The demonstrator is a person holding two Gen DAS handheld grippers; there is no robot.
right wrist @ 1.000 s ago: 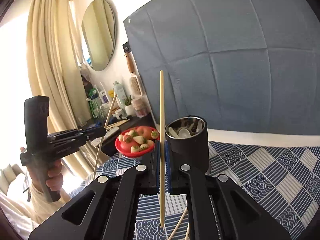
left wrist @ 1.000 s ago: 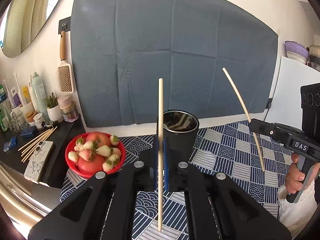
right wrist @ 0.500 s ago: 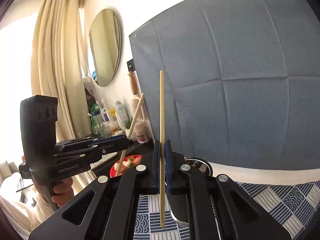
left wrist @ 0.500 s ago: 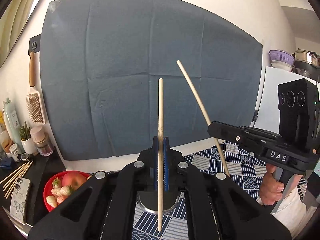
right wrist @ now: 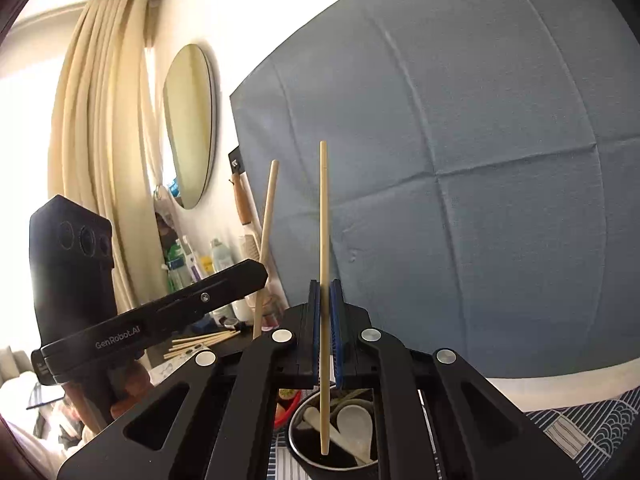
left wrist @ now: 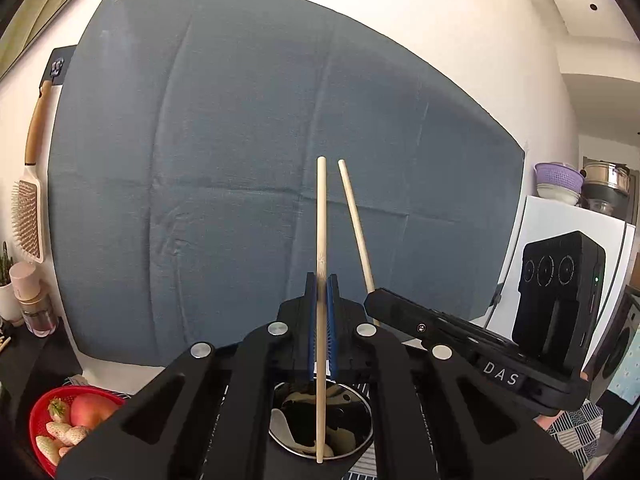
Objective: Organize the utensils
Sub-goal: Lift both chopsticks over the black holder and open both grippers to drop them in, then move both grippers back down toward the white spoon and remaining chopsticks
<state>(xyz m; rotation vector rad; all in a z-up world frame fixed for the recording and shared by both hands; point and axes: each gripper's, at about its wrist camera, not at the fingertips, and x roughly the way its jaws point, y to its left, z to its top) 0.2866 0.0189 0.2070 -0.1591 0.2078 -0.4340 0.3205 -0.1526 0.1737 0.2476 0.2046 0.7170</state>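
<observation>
Over the last second both claws have swung in from either side of the metal cup (left wrist: 320, 420), so each now hangs right above its mouth: the left claw (left wrist: 321, 320) is clamped on one chopstick (left wrist: 321, 240) and the right claw (right wrist: 325, 328) on the other chopstick (right wrist: 323, 240), both upright with tips at the rim, which suggests the drop is next. Only the right view shows white spoons (right wrist: 352, 420) already inside the cup and loose chopsticks (right wrist: 200, 342) on the dark side table (right wrist: 224, 346); the left view alone shows the red fruit bowl (left wrist: 44, 416).
</observation>
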